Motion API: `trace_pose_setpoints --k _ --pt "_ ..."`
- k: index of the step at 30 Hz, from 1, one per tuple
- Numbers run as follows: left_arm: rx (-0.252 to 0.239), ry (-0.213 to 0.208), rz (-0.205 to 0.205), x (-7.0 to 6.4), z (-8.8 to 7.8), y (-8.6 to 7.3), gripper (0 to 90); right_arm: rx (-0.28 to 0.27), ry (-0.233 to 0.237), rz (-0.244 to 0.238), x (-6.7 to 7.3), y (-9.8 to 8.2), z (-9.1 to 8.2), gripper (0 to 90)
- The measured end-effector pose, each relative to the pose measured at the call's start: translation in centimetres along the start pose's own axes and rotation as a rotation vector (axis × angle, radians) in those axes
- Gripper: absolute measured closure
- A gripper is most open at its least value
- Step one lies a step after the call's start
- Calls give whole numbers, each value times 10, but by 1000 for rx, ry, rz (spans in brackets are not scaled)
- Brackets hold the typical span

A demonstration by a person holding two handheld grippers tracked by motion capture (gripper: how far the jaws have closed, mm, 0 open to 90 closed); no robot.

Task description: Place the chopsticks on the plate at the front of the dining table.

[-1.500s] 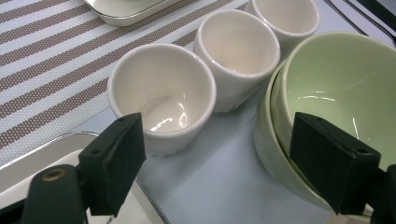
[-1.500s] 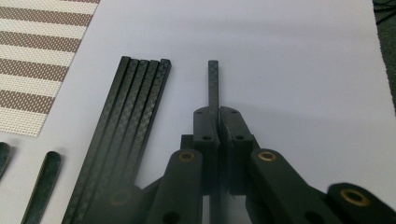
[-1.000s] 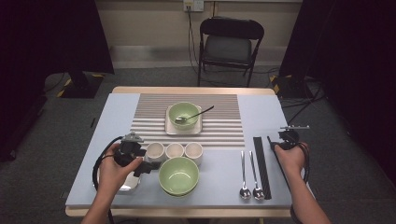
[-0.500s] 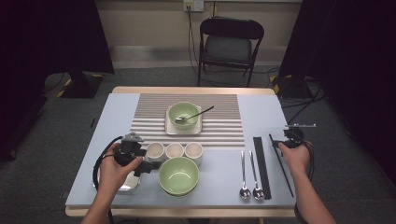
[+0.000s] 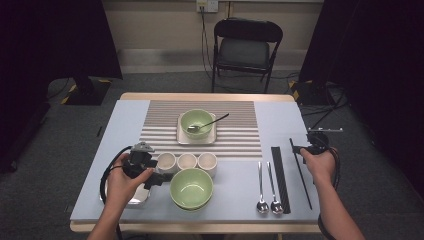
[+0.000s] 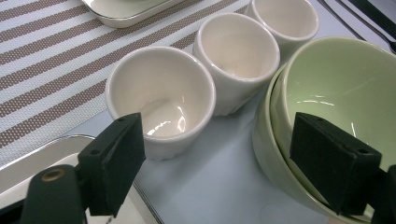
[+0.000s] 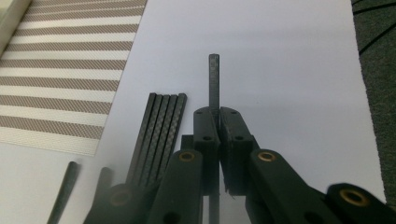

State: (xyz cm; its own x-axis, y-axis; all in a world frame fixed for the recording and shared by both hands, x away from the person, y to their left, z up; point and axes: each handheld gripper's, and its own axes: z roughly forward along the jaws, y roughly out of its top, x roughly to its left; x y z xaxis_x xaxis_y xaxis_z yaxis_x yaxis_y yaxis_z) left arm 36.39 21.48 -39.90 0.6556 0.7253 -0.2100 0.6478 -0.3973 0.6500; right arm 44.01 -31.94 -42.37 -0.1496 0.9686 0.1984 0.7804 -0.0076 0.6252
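The right gripper is clamping one chopstick, now shifted slightly right of the bundle, apparently just off the table. The left gripper is idling wide open, empty.

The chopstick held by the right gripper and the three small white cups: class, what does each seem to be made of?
The chopstick looks like carbon fibre or a composite printed to resemble it: black, with a fine woven check pattern and a dull sheen. The white cups look like glazed ceramic: thick rounded rims and glossy highlights inside, though hard plastic cannot be ruled out.
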Motion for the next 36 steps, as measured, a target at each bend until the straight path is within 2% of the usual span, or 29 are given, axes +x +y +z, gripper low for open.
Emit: trace_pose_setpoints --k 10,26,36 --pt "-2 -1 -4 0 0 0 174 -20 24 -8 5 8 -5 866" --pt "-6 -2 -11 0 0 1 173 -42 54 13 11 18 -14 866" --pt "0 2 -7 1 1 1 171 -44 67 -3 20 23 -13 866"
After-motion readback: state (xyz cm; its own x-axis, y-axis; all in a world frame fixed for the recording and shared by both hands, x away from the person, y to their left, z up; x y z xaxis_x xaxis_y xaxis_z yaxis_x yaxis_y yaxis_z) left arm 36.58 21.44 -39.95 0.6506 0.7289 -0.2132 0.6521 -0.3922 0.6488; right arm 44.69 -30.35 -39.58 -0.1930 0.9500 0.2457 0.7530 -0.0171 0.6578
